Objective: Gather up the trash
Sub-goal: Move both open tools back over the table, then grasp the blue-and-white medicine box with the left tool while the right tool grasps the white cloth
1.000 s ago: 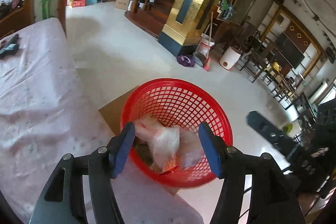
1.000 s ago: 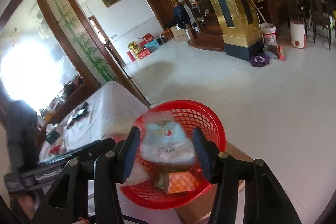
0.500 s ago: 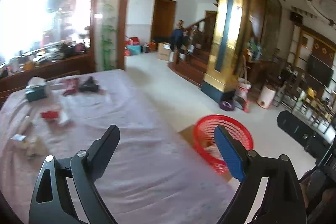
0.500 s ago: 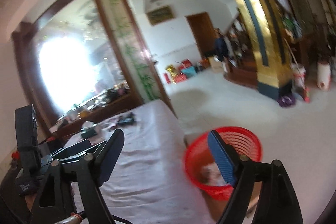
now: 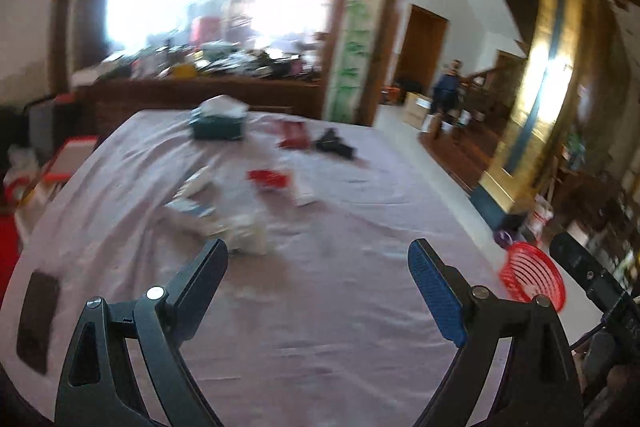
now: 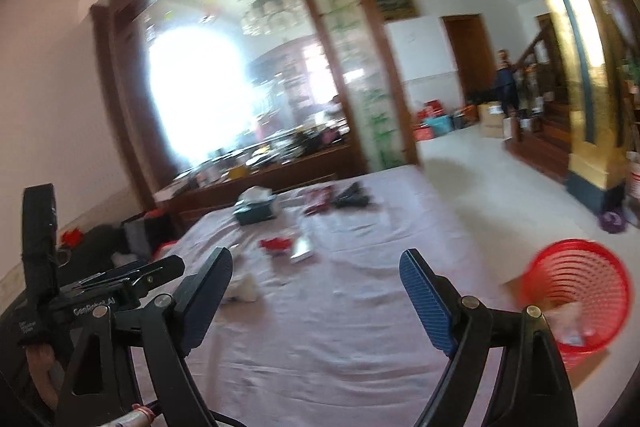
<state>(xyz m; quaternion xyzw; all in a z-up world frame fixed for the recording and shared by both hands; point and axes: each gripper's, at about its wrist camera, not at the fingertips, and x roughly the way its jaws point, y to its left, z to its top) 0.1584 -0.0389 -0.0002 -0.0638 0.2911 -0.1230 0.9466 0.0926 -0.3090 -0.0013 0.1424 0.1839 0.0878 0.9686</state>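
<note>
My left gripper is open and empty above the pink-clothed table. My right gripper is open and empty too. The red mesh basket stands on a cardboard box off the table's right edge, with wrappers inside; it shows small in the left wrist view. Trash lies on the table: a white crumpled bag just beyond my left finger, a red wrapper, white papers and a red packet. The crumpled bag and red wrapper also show in the right wrist view.
A teal tissue box and a black object sit at the table's far end. A dark phone lies at the near left. The left gripper's body is at my right view's left. A cluttered wooden sideboard stands behind.
Both grippers let their bags go into the basket, opened wide, and swung left from the basket to face the table. The basket has slid to the right edge of both views.
</note>
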